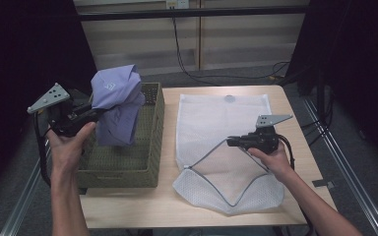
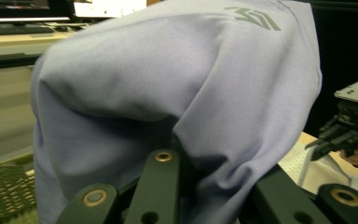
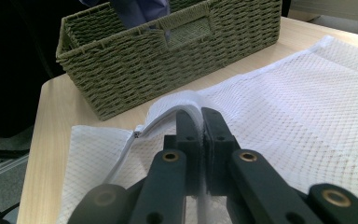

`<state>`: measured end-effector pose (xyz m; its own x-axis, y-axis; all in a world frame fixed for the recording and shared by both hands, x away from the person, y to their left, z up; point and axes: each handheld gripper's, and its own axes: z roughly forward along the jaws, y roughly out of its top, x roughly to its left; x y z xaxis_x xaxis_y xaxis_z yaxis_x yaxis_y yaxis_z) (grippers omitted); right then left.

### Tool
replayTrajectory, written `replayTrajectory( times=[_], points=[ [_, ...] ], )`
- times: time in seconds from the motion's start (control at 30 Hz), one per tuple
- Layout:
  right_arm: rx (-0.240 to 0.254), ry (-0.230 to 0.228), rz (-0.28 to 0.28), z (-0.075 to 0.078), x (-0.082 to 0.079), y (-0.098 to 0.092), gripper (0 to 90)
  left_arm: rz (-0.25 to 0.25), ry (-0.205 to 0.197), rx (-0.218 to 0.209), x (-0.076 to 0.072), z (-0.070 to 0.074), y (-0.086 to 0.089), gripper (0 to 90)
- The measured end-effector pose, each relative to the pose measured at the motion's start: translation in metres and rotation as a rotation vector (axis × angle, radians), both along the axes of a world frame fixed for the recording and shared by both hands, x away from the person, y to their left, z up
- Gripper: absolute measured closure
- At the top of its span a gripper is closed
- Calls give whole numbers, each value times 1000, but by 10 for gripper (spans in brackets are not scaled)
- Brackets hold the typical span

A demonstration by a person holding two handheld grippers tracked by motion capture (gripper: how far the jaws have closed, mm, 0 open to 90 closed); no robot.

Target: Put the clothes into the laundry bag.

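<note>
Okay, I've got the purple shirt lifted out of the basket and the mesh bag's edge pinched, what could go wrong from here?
1. The purple shirt hangs bunched from the left tool, its lower folds still over the woven basket; it may snag the rim or drag the basket.
2. The right tool pinches only a thin strip of the mesh bag at its zipper edge; that edge could slip free, closing the opening.
3. The bag lies flat, so the bulky shirt may push it along the table.

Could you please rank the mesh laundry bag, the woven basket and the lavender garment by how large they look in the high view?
1. mesh laundry bag
2. woven basket
3. lavender garment, though it is lifted nearer the camera, so its rank is unsure.
</note>
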<state>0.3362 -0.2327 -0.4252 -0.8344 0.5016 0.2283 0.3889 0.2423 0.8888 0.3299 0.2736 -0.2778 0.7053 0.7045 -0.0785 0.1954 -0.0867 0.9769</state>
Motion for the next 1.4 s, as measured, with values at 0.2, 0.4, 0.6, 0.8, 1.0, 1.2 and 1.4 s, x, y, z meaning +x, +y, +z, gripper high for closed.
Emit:
replayTrajectory(
  times=[0.2, 0.4, 0.6, 0.8, 1.0, 1.2, 1.4],
  points=[
    [4, -2, 0, 1, 1, -1, 875, 1, -27, -29, -4, 8, 3, 827],
    [11, -3, 0, 1, 1, -2, 876, -3, -69, -56, -7, 24, 1, 827],
    [14, -3, -1, 2, 0, -3, 876, -22, -100, -95, -11, 37, 0, 827],
    [21, -2, 2, 2, 1, -3, 876, -38, -132, -106, -12, 46, -5, 827],
    [20, 0, 2, 2, 1, -3, 876, -49, -169, -109, -19, 60, -7, 827],
    [20, 0, 2, 2, 1, -3, 876, -50, -195, -93, -30, 71, -12, 827],
    [20, 1, 2, 2, 1, -3, 877, -44, -209, -100, -39, 80, -18, 826]
  ],
)
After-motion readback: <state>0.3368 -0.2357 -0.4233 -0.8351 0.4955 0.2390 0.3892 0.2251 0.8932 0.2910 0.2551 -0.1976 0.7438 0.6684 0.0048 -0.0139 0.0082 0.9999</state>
